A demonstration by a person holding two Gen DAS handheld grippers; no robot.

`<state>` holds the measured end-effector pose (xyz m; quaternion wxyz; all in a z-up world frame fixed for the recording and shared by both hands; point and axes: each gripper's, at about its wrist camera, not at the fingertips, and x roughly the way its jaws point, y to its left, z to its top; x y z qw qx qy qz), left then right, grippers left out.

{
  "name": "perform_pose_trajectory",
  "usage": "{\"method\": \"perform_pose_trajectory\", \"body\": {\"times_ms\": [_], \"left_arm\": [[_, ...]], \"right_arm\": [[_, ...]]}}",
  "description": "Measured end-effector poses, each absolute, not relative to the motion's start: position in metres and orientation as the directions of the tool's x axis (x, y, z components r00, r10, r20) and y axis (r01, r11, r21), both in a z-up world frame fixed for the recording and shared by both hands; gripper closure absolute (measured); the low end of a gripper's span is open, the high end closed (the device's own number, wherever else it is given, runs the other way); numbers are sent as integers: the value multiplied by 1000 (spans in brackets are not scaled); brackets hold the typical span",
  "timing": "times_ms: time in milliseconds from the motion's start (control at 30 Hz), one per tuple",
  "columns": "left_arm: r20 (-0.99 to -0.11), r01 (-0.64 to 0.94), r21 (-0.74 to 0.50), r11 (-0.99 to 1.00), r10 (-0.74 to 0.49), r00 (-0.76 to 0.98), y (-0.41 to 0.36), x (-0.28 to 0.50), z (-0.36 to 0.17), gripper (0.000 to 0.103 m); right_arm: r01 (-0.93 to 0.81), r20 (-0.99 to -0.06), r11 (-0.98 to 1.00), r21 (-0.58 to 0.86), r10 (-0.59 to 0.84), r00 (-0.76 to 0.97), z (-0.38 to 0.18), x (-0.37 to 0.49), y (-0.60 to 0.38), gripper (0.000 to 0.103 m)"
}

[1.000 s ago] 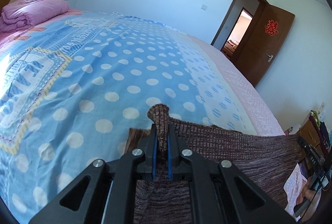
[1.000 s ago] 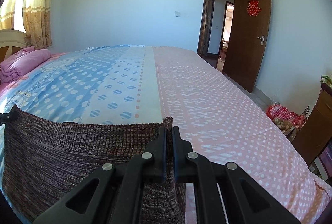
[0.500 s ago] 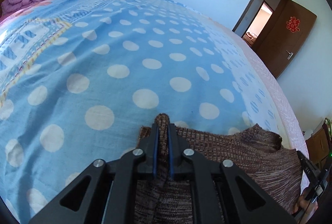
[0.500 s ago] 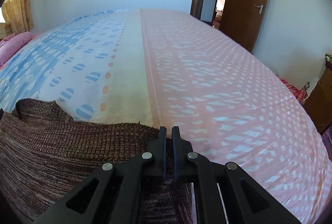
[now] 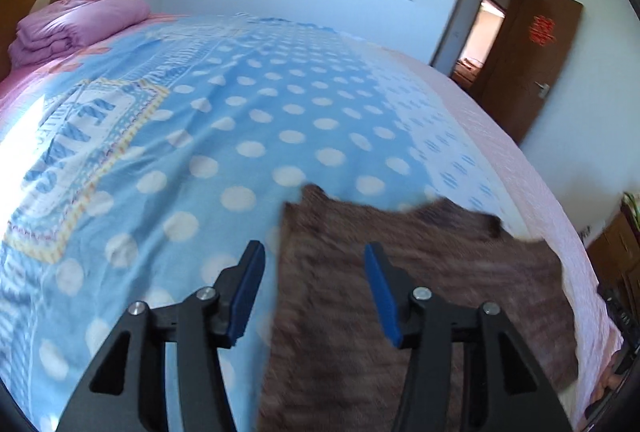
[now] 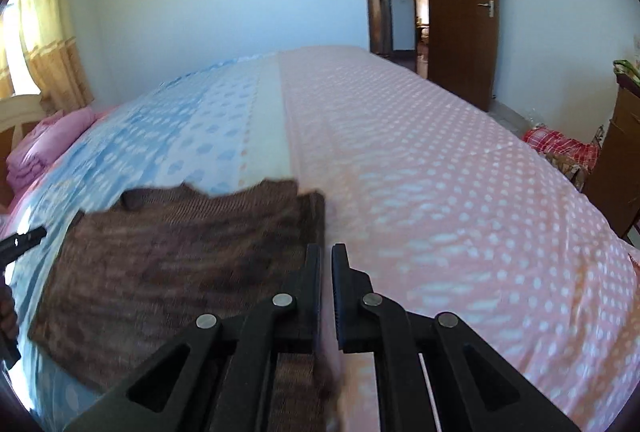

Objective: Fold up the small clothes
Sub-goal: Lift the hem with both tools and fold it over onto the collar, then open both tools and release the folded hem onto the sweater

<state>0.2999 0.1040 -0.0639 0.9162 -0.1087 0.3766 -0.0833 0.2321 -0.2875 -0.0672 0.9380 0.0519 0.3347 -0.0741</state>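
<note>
On the bed just ahead of your fingers, the brown knit garment now lies released: your left gripper has spread wide, straddling its left edge, and your right gripper has eased to a narrow gap holding nothing. So the laying-out looks done; folding can start. Beyond the garment's notched far edge, the pink quilt sits well apart.
</note>
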Motion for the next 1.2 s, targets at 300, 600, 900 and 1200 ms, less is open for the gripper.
{"method": "perform_pose_trajectory", "body": {"times_ms": [300,600,900,1200], "left_arm": [[-702,183,-173,968,-251,666,50,227,-91,38],[-716,145,-179,973,-230,660,54,220,-111,30],[-717,171,-154,973,-229,658,48,219,-113,20],[-704,170,-200,965,-262,660,54,222,-114,18]], "right_arm": [[185,-686,982,21,-121,718,-102,172,-268,49],[164,-691,986,-2,-120,713,-109,174,-264,65],[186,-727,983,-8,-133,673,-121,166,-267,96],[216,-725,976,-10,-156,671,-103,155,-270,86]]}}
